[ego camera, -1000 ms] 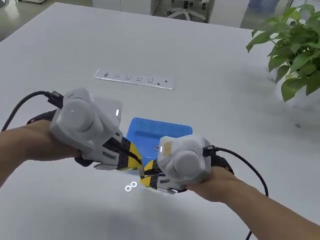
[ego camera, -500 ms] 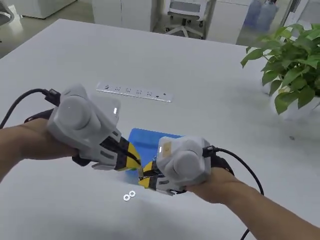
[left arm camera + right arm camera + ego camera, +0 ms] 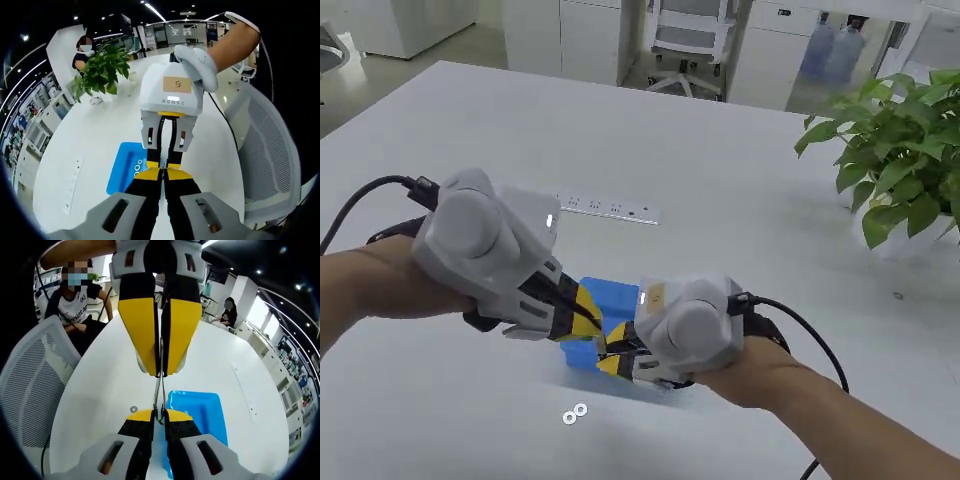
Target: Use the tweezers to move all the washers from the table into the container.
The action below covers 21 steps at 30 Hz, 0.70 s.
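My left gripper (image 3: 592, 322) and right gripper (image 3: 610, 355) meet tip to tip above the near edge of the blue container (image 3: 612, 298). In the right gripper view, thin metal tweezers (image 3: 160, 385) run from my right gripper (image 3: 159, 415) up into the yellow jaws of the left gripper (image 3: 161, 372); both are shut on them. Two washers (image 3: 574, 412) lie side by side on the white table, just in front of the container. One washer (image 3: 133, 409) lies left of the container (image 3: 200, 410). Small pale rings seem to lie in the container (image 3: 122, 167).
A white power strip (image 3: 608, 209) lies beyond the container. A potted plant (image 3: 895, 150) stands at the table's far right. Office chairs and seated people ring the white table (image 3: 770, 230). Cables trail from both grippers.
The head camera has tilted, so the table's things sit lower in the picture. Against them, the joined grippers have drifted further from the two washers, over the container's near edge.
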Each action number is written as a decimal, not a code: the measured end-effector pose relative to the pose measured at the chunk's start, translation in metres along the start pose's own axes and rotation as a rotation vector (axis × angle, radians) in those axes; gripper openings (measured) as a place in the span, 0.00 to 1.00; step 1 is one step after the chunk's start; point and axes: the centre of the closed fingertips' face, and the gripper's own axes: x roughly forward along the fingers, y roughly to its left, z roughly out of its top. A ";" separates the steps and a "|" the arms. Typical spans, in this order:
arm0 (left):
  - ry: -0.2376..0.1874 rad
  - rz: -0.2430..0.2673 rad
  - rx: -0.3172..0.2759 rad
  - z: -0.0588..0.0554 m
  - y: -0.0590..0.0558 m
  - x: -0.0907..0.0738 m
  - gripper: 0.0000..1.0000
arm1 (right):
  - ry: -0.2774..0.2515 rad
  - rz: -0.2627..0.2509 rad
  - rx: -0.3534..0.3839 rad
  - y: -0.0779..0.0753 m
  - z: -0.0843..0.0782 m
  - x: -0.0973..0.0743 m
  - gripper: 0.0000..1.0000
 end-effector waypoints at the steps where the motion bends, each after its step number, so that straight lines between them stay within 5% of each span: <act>1: -0.001 0.000 0.000 0.000 0.002 0.000 0.06 | -0.001 -0.001 0.001 -0.002 0.000 0.000 0.09; 21: 0.004 -0.022 0.008 -0.013 0.033 0.016 0.06 | 0.000 0.000 0.025 -0.030 -0.016 0.014 0.09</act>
